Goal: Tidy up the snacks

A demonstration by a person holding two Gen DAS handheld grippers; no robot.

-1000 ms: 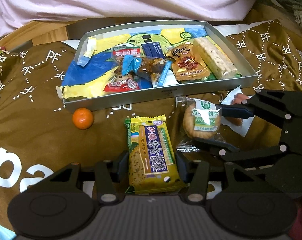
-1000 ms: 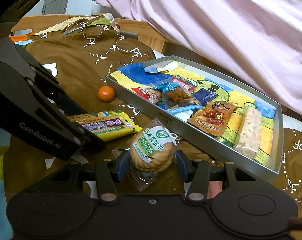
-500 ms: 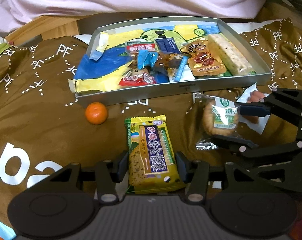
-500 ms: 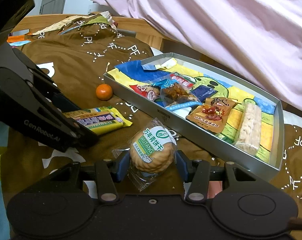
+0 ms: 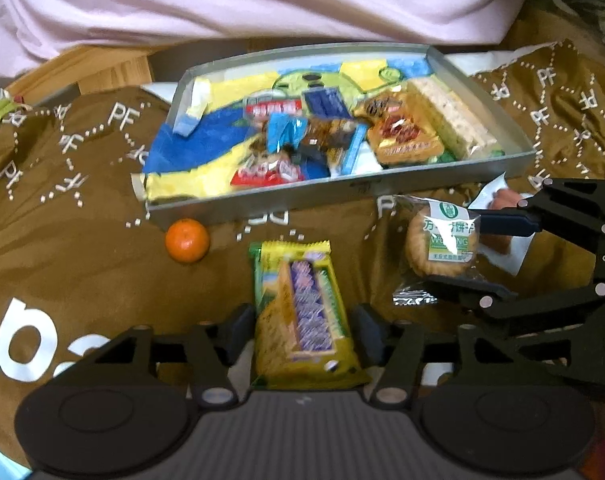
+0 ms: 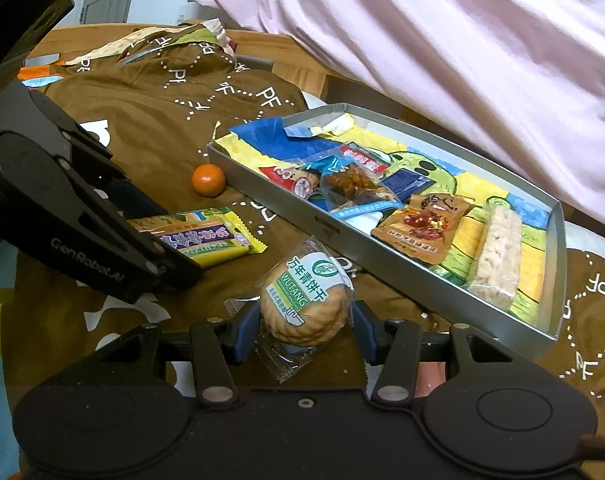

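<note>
The yellow rectangular cracker packet is being released low in the frame on the brown printed cloth — the left gripper is opening, pads clear. The round clear-wrapped biscuit is being clamped by the right gripper, just below the grey metal tray — centre frame.

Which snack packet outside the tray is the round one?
The round cracker packet with the green and white label, between the right gripper's jaws. The other packet outside the tray, the yellow cracker packet, is long and flat.
</note>
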